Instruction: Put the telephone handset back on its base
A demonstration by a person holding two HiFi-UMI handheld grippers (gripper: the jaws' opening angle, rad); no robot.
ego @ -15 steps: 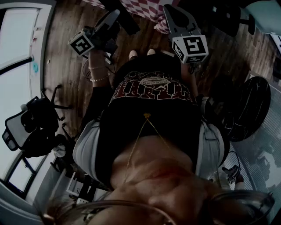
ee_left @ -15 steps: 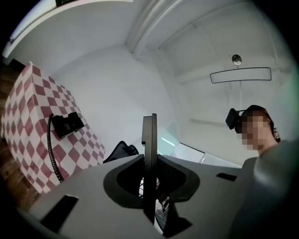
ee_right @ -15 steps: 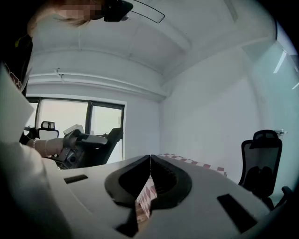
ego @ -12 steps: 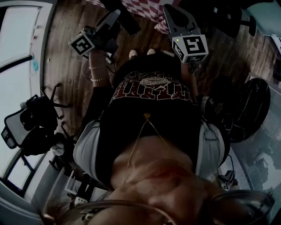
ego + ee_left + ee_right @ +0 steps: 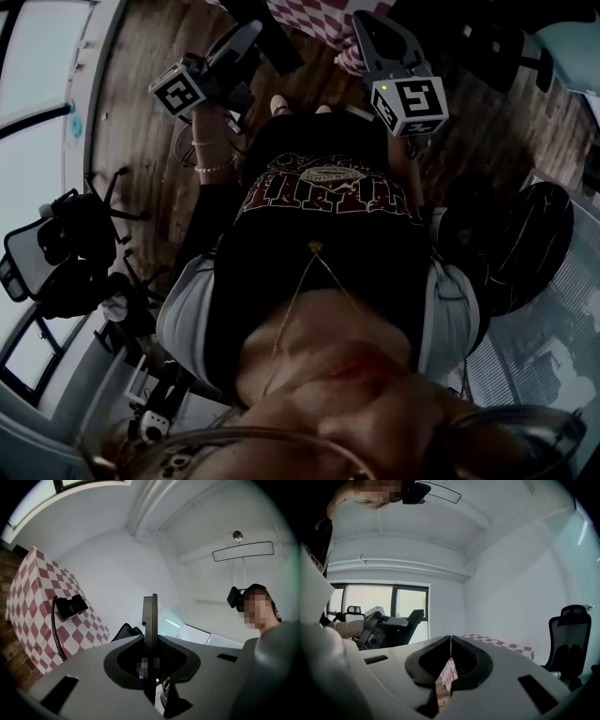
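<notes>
The black telephone (image 5: pixel 70 605) lies on a red-and-white checkered table (image 5: pixel 33 597), far off at the left of the left gripper view. Its coiled cord (image 5: pixel 57 630) hangs down the cloth's side. My left gripper (image 5: pixel 150 634) is raised and tilted up, its jaws closed against a dark flat slab (image 5: pixel 150 616) that stands edge-on between them. I cannot tell what the slab is. My right gripper (image 5: pixel 450 641) is held about level, shut, with nothing between its jaws. In the head view both grippers, left (image 5: pixel 246 36) and right (image 5: pixel 370 23), hover in front of my body, short of the table (image 5: pixel 314 14).
A black office chair (image 5: pixel 56 253) stands at the left by the windows, and another chair (image 5: pixel 569 634) is at the right of the right gripper view. A dark round object (image 5: pixel 525 234) sits on the wooden floor at the right.
The head view has tilted slightly, so the room has shifted in the picture. Both grippers keep the same place and the same jaw state.
</notes>
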